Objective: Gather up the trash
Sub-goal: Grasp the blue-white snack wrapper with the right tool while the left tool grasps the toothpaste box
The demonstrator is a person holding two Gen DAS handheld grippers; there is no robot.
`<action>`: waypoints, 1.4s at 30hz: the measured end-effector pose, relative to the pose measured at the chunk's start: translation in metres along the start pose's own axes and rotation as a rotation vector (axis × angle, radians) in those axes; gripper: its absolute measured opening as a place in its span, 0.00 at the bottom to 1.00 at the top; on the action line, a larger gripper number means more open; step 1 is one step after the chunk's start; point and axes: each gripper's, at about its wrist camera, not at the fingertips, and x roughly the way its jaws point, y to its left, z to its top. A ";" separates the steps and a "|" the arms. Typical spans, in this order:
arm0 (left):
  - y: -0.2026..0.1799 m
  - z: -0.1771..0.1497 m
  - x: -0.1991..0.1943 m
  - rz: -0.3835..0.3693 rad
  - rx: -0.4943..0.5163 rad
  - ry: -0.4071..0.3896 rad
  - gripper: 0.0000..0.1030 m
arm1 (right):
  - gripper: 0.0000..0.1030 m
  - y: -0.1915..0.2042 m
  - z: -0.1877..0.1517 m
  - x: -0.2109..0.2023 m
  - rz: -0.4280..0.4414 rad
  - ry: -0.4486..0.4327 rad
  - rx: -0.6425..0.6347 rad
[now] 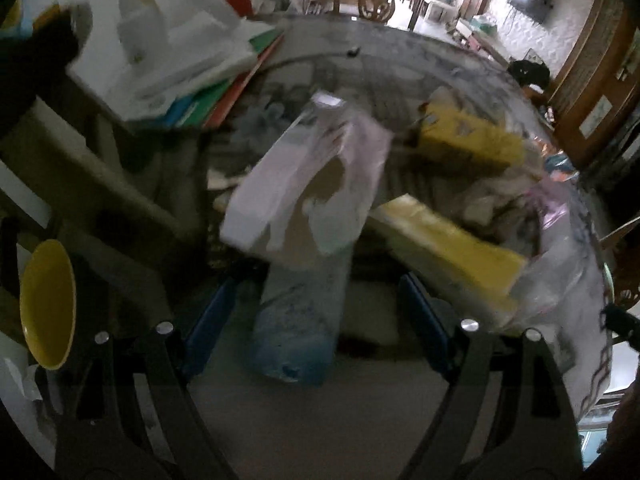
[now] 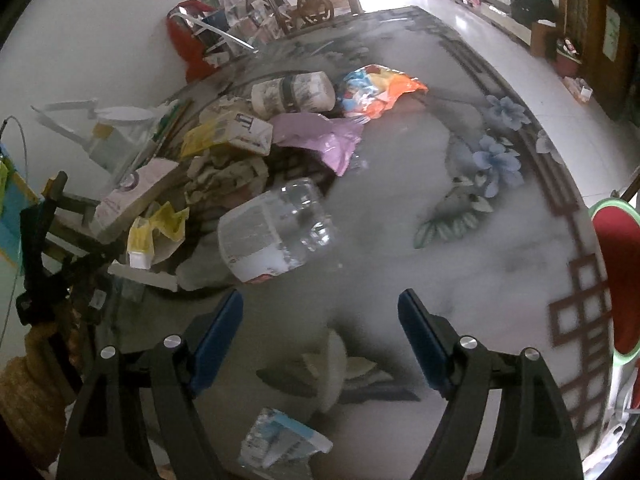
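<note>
On the glass surface (image 2: 400, 208), trash is lying heaped at ten o'clock, bottle (image 2: 276, 236) nearest; both tongs, left (image 1: 320, 320) and right (image 2: 320, 336), are hanging apart and empty, probably readying a grab.

This is a lived-in home, seemingly a dining or living room. A round glass desk (image 2: 460, 216) printed with blue flowers (image 2: 496, 160) carries household litter, and a carved wooden chair (image 2: 308, 0) stands at its far edge. Beyond it a pale tiled floor (image 2: 500, 52) runs to a patterned wall with a mounted television (image 1: 530, 2), with a low bench (image 2: 496, 4) along that wall and a wooden door frame (image 1: 600, 80) nearby.
</note>
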 end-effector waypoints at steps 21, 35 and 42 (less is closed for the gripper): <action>-0.035 -0.010 0.033 -0.169 0.068 0.105 0.52 | 0.84 0.032 -0.044 0.009 0.021 0.177 -0.130; -0.037 0.010 0.046 -0.156 0.050 0.089 0.46 | 0.60 0.037 -0.083 0.039 0.006 0.361 -0.085; -0.048 0.011 0.017 -0.205 0.061 -0.006 0.44 | 0.30 0.041 -0.064 0.026 -0.041 0.235 -0.122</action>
